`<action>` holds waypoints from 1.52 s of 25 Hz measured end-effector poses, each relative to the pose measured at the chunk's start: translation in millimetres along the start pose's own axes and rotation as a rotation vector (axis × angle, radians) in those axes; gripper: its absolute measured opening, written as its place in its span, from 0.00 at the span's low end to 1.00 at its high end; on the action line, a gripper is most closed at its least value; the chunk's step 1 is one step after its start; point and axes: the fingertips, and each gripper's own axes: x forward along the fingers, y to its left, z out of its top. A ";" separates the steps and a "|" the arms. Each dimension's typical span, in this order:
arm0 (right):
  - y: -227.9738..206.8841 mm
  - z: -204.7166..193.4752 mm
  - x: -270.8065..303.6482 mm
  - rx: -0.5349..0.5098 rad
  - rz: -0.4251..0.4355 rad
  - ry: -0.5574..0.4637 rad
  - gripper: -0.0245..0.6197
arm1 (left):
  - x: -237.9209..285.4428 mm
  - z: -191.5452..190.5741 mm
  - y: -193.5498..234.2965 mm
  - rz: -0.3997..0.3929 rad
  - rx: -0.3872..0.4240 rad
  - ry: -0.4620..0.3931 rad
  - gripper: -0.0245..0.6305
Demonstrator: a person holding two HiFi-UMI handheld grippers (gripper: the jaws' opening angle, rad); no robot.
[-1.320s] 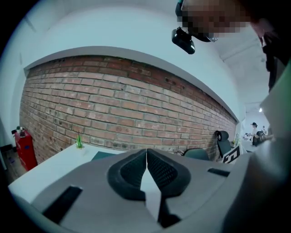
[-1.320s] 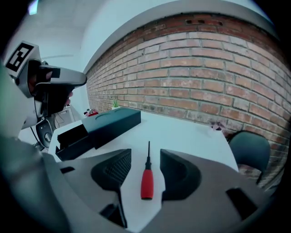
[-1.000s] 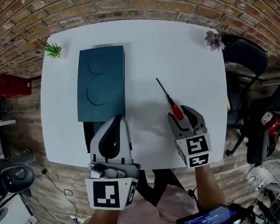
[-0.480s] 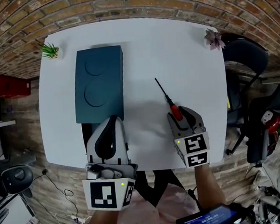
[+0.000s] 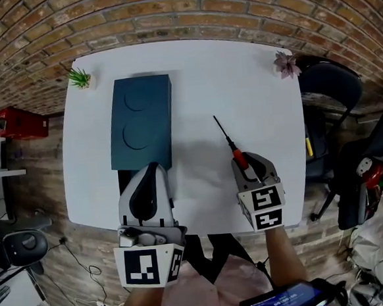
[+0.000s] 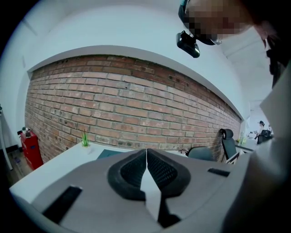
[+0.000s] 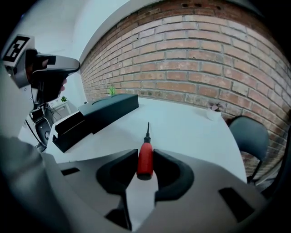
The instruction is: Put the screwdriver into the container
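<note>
Red-handled metal screwdriver (image 7: 145, 157) lies on the white counter (image 5: 251, 78), tip toward 11 o'clock; my right tool (image 5: 247, 163) is closing on its handle to carry it to the dark teal box (image 5: 141, 120); left tool (image 6: 146, 157) pressed together, empty

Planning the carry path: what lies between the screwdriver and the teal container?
Only bare white table lies between the screwdriver and the container, as the head view shows.

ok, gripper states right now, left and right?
Left gripper: closed, jaws together, empty.
Right gripper: jaws closing on the screwdriver, pads against its red handle, which lies on the table.
</note>
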 end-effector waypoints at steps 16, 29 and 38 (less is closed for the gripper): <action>2.2 132.4 -103.4 -0.136 0.021 -0.323 0.20 | -73.3 109.4 -34.0 0.118 0.072 -0.261 0.06; 56.9 160.7 -145.3 -0.244 0.096 -0.408 0.20 | -151.8 130.7 -16.0 0.244 0.077 -0.352 0.06; 136.7 170.1 -136.7 -0.288 0.118 -0.386 0.20 | -198.7 128.5 52.7 0.285 0.049 -0.360 0.06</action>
